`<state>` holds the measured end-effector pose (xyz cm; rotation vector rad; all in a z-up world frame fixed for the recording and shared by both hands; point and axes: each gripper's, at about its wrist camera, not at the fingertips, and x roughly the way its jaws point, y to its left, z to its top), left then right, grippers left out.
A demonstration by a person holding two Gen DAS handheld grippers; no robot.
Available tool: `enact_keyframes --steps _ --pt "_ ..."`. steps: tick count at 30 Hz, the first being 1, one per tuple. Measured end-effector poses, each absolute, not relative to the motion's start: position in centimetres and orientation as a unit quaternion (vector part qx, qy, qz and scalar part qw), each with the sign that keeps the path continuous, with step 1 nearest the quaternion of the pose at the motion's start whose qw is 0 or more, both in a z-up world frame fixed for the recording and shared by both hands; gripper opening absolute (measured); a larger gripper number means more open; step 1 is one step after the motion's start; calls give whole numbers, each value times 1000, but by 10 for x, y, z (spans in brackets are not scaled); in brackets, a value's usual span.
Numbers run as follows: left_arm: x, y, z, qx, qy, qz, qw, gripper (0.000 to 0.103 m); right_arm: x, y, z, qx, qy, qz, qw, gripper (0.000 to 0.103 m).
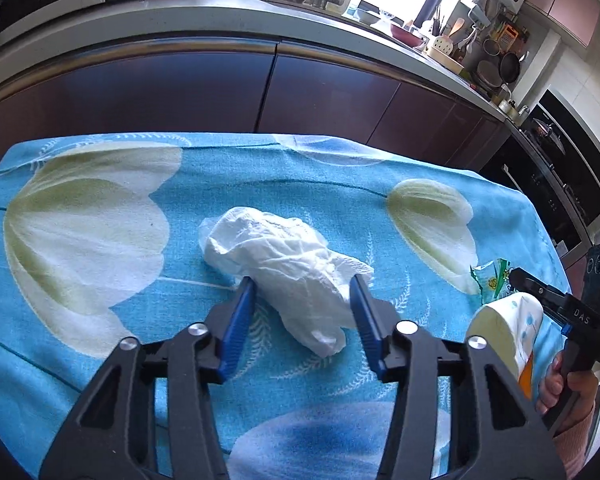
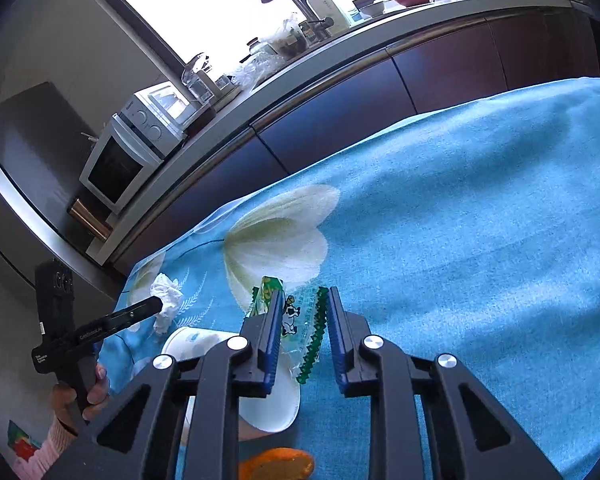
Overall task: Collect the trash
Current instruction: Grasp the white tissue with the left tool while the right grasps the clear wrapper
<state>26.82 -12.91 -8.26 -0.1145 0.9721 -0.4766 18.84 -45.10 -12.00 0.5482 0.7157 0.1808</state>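
A crumpled white tissue (image 1: 284,264) lies mid-table on the blue flowered cloth (image 1: 300,176). My left gripper (image 1: 302,284) straddles it, and both blue pads touch its sides, so it looks gripped. In the right wrist view the tissue (image 2: 166,296) sits by the left gripper's tip (image 2: 158,304). A clear wrapper with green zigzag edges and a cow print (image 2: 300,320) lies between the jaws of my right gripper (image 2: 306,300). They stand narrowly apart and do not visibly squeeze it. The right gripper (image 1: 518,276) also shows at the right of the left wrist view, by the wrapper (image 1: 490,280).
A white paper cup (image 1: 504,328) (image 2: 272,400) lies on its side between the two grippers, with something orange (image 2: 276,464) below it. Dark cabinet fronts (image 1: 180,92) and a cluttered counter with a microwave (image 2: 116,168) run behind the table. The table's far edge (image 1: 260,138) is close to them.
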Motion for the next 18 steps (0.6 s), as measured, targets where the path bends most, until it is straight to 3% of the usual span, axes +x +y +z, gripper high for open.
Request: enact_keyframes --steps 6,18 --pt "266 -128 -86 -54 461 -226 856 22 188 -452 -118 260 337 92 900 17" --pt "233 -113 -65 -35 427 -229 874 19 184 -450 -98 247 296 80 919 16"
